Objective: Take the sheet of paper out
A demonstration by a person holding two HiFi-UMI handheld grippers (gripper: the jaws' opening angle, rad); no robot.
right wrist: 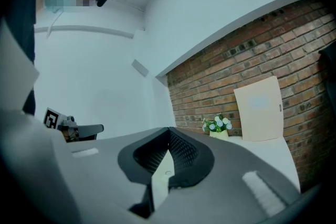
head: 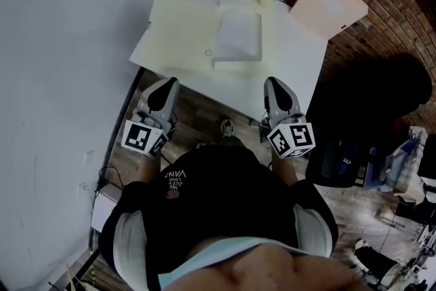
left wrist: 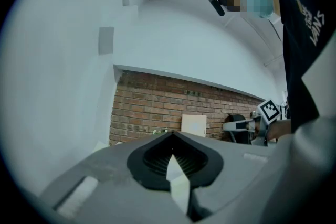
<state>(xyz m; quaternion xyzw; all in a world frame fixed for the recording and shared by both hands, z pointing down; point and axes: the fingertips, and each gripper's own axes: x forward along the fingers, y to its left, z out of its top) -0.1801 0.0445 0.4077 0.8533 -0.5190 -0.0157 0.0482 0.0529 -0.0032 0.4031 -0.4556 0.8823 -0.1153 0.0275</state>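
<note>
We hold the left grey gripper (head: 169, 82) and right grey gripper (head: 274, 82) empty, jaws pressed together, short of the white table (head: 293, 58). Farther out, the white paper sheet (head: 238, 37) lies on a pale yellow folder (head: 178, 31); likely light, floppy, slippery, so pinch its near edge

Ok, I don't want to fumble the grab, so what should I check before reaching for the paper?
1. Left gripper empty: ok, jaws together on nothing.
2. Right gripper empty: ok, same.
3. Jaws open for a grasp: not ok, both shut.
4. White paper in view: ok, lying on the cream folder.
5. Paper loose from folder: cannot tell.
</note>
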